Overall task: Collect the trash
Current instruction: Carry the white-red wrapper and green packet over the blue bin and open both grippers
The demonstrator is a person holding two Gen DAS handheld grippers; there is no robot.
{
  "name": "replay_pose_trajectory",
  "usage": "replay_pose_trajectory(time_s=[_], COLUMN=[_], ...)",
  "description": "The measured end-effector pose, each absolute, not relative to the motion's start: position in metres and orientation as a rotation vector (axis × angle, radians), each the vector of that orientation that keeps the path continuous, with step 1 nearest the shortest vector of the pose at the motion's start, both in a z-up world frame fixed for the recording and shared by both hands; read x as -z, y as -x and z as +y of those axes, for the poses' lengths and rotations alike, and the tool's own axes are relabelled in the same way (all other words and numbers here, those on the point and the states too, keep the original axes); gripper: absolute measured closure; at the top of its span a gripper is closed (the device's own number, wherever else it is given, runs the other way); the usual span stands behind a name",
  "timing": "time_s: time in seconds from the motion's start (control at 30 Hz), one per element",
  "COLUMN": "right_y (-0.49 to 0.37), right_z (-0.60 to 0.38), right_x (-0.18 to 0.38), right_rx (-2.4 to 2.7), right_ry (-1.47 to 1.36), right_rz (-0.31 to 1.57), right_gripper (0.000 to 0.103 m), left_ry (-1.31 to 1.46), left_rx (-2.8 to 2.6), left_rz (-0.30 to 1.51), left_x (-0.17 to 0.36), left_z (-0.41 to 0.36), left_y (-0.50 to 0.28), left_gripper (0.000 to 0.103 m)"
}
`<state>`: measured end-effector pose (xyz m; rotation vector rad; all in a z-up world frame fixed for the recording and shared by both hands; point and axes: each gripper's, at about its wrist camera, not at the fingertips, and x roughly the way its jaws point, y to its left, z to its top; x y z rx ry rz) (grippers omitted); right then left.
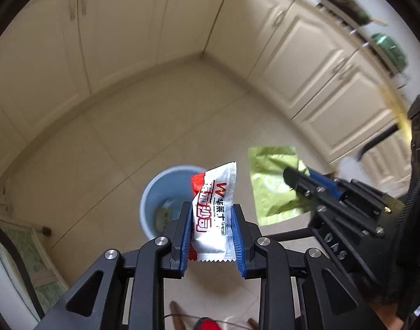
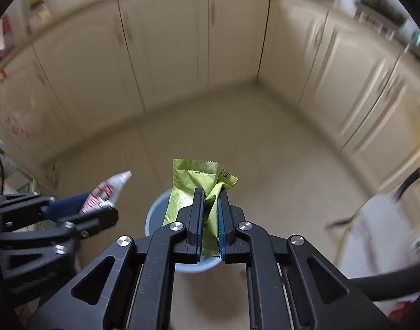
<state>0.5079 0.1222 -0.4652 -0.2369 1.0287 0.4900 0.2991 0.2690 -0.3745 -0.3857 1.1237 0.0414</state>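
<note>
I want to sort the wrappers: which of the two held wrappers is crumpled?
The green wrapper in the right gripper; the white and red wrapper stays fairly flat.

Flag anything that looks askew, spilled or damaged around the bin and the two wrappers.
Nothing spilled or broken. The green wrapper is crumpled in the right gripper; the white and red wrapper sits intact in the left gripper. The blue bin stands upright, some trash inside.

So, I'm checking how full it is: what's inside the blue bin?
The blue bin holds some crumpled greenish trash at the bottom. The white packet and left gripper cover its right part.
</note>
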Motion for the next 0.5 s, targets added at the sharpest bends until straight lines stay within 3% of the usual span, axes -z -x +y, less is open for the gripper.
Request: replay_pose_trajectory(time_s=[0.17, 0.23, 0.3, 0.37, 0.47, 0.5], right_y=[-0.532, -0.541, -0.55, -0.553, -0.557, -0.56], right_z=[0.135, 0.135, 0.136, 0.134, 0.13, 0.13], right_x=[0.547, 0.568, 0.587, 0.597, 0.603, 0.603], right_rx=[-0.504, -0.508, -0.5, -0.505, -0.481, -0.48], right_ry=[0.181, 0.158, 0.142, 0.119, 0.13, 0.121], right_rz=[1.202, 1.237, 1.278, 1.287, 1.271, 1.268], right_gripper=[0.092, 0.086, 0.074, 0.072, 0.053, 0.053], left_ry=[0.428, 0.437, 0.431, 0.439, 0.43, 0.433], left_rx=[-0.055, -0.067, -0.069, -0.064, -0.069, -0.063], left_rz=[1.234, 1.27, 1.287, 1.305, 1.321, 1.328], left_x=[0.426, 0.443, 0.451, 0.459, 0.464, 0.465], left_z=[0.279, 0.281, 0.283, 0.283, 0.284, 0.285], left_y=[-0.324, -0.332, -0.343, -0.353, -0.37, -0.378], left_gripper=[0.08, 0.08, 0.079, 0.079, 0.079, 0.079])
